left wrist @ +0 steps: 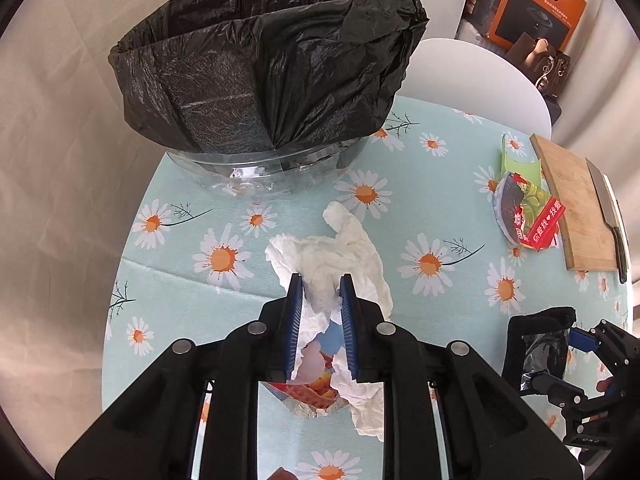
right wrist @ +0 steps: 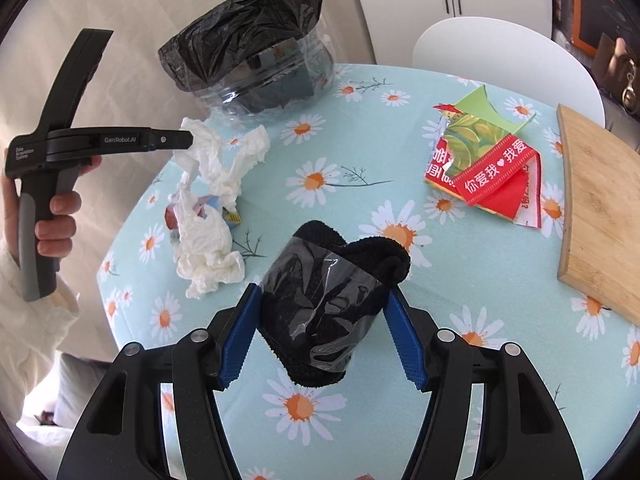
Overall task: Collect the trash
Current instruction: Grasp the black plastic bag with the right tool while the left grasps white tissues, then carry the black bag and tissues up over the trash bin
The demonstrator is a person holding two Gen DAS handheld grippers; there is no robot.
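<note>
Left wrist: my left gripper (left wrist: pixel 322 280) is clamped on the crumpled tissue (left wrist: pixel 340 256), a colourful wrapper half hidden beneath; black-lined bin (left wrist: pixel 264 68) stands ahead on the table (left wrist: pixel 180 280); orange box (left wrist: pixel 536 4) reads "PHILIPS"; knife (left wrist: pixel 610 216) cut off beside the cutting board (left wrist: pixel 576 208).

Right wrist: my right gripper (right wrist: pixel 322 296) grips a black cloth bundle (right wrist: pixel 332 300) wrapped in clear film; left tool reads "GenRobot.AI"; red-green packaging (right wrist: pixel 488 164) carries Chinese characters.

A: The knife (left wrist: pixel 612 216) on the cutting board (left wrist: pixel 576 208) is half lost at the left wrist view's right edge, and the right wrist view chops the board off too.

B: Yep. And the printed wrapper (left wrist: pixel 316 392) is mostly buried under tissue (left wrist: pixel 340 256), so no idea what it is.
</note>
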